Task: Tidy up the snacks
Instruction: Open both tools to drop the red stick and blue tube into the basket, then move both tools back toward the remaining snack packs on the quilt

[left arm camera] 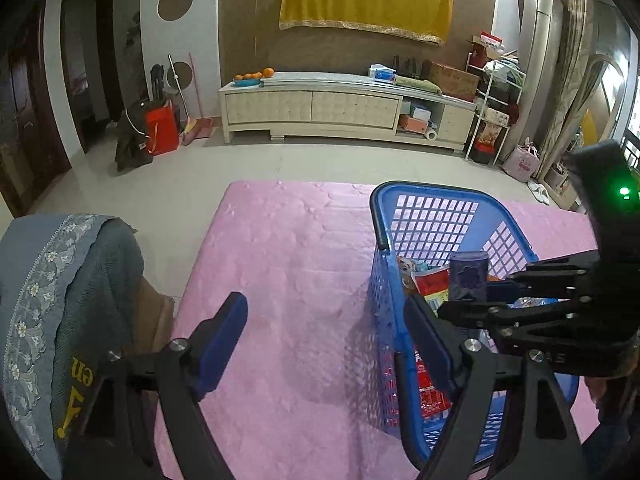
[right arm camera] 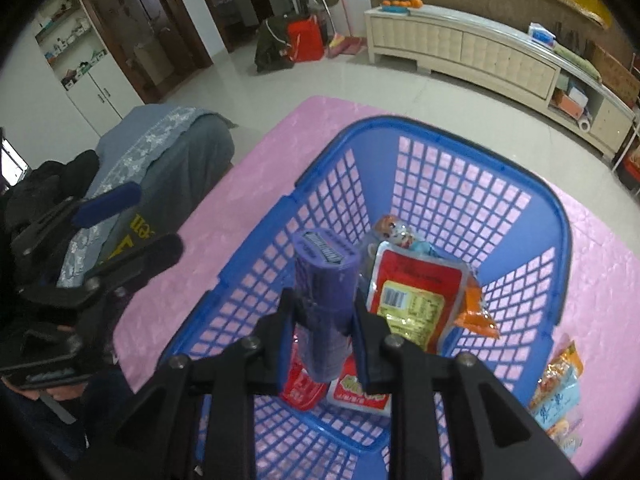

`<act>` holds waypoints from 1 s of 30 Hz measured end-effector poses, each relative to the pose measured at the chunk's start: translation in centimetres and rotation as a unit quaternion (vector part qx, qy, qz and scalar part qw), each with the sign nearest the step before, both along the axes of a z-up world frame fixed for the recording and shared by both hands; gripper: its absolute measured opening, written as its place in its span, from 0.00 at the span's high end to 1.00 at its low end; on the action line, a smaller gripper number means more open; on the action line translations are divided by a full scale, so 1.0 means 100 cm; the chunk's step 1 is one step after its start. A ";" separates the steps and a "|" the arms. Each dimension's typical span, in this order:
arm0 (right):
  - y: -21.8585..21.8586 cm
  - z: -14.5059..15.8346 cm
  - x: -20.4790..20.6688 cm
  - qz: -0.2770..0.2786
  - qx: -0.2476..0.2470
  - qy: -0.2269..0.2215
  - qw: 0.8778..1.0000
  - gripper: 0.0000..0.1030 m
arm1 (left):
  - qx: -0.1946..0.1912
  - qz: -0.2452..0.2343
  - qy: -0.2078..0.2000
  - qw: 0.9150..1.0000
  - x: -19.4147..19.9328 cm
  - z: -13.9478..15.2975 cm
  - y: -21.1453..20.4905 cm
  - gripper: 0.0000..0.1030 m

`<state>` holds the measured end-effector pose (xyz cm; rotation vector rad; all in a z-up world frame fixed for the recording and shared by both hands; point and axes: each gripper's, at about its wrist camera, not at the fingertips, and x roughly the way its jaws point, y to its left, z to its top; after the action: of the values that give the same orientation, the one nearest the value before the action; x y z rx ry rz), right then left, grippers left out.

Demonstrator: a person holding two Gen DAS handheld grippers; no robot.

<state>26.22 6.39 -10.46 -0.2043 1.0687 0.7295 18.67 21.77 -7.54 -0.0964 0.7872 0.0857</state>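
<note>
Clamped between the blue pads of the right claw point(right arm camera: 322, 330) is a purple cylindrical canister point(right arm camera: 324, 296), held around its lower body with its barcoded end pointing away from the claw, over the inside of the blue mesh basket point(right arm camera: 558, 216). It looks rigid and smooth-walled, probably light, so a side grip across the body should hold, though the round wall could slip or twist if the squeeze slackens. Just beyond the claw, inside the basket, lie soft foil and plastic packets: a red-and-yellow pouch point(right arm camera: 416, 292), an orange sachet point(right arm camera: 476, 312) and red packs under the canister. These would crumple; pinching a sealed edge seems safest. To the right of the claw, outside the basket on the pink-covered counter point(right arm camera: 248, 184), lies a blue-and-orange snack bag point(right arm camera: 560, 390). The left claw point(left arm camera: 326, 340) hangs with its jaws wide apart, holding nothing, just left of the basket.
</note>
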 end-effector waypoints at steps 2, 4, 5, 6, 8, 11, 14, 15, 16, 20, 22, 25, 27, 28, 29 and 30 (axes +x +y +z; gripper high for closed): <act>0.002 -0.004 0.004 -0.001 -0.001 0.007 1.000 0.71 | -0.002 0.001 0.001 1.000 0.000 -0.002 0.001 0.23; 0.006 -0.007 0.006 0.005 -0.001 0.020 1.000 0.71 | -0.004 0.002 0.000 1.000 -0.001 -0.001 -0.001 0.23; 0.009 -0.008 0.004 0.010 -0.005 0.018 1.000 0.71 | -0.004 0.008 -0.006 1.000 -0.004 0.000 -0.001 0.23; 0.011 -0.007 0.002 0.011 -0.016 0.006 1.000 0.70 | -0.005 0.015 -0.012 1.000 -0.006 0.001 0.000 0.23; 0.011 -0.001 -0.001 0.004 -0.029 -0.029 0.999 0.66 | -0.013 0.018 -0.019 1.000 -0.008 0.001 0.004 0.23; 0.000 0.008 -0.004 -0.006 -0.015 -0.047 0.999 0.29 | -0.020 0.013 -0.021 0.999 -0.014 0.002 0.000 0.23; -0.010 0.017 -0.010 -0.008 -0.008 -0.060 0.998 0.22 | -0.015 0.007 -0.026 1.000 -0.017 0.006 -0.007 0.23; -0.013 0.019 -0.012 -0.010 -0.012 -0.068 0.998 0.21 | -0.015 0.004 -0.030 0.999 -0.021 0.009 -0.010 0.23; -0.017 0.022 -0.016 -0.012 -0.014 -0.076 0.997 0.19 | -0.017 0.001 -0.033 0.999 -0.022 0.011 -0.012 0.23; -0.037 0.034 -0.028 -0.026 -0.020 -0.102 0.994 0.17 | -0.019 -0.004 -0.034 0.999 -0.029 0.017 -0.024 0.23; -0.043 0.037 -0.032 -0.031 -0.020 -0.109 0.993 0.17 | -0.020 -0.011 -0.041 0.999 -0.035 0.021 -0.032 0.23; -0.059 0.044 -0.042 -0.032 -0.018 -0.125 0.991 0.16 | -0.018 -0.021 -0.050 0.998 -0.043 0.026 -0.043 0.23; -0.067 0.047 -0.048 -0.035 -0.015 -0.132 0.991 0.16 | -0.022 -0.027 -0.050 0.998 -0.047 0.027 -0.052 0.23; -0.071 0.049 -0.050 -0.039 -0.014 -0.134 0.990 0.15 | -0.024 -0.030 -0.050 0.998 -0.048 0.028 -0.054 0.23; -0.074 0.050 -0.053 -0.042 -0.011 -0.138 0.990 0.14 | -0.026 -0.033 -0.051 0.998 -0.050 0.028 -0.060 0.23; -0.079 0.051 -0.056 -0.044 -0.009 -0.140 0.989 0.10 | -0.027 -0.037 -0.051 0.998 -0.052 0.029 -0.064 0.23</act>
<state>20.57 -1.46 -5.39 -0.2648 0.8111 0.5922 13.50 15.42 -4.62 -0.1221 0.6895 -0.0099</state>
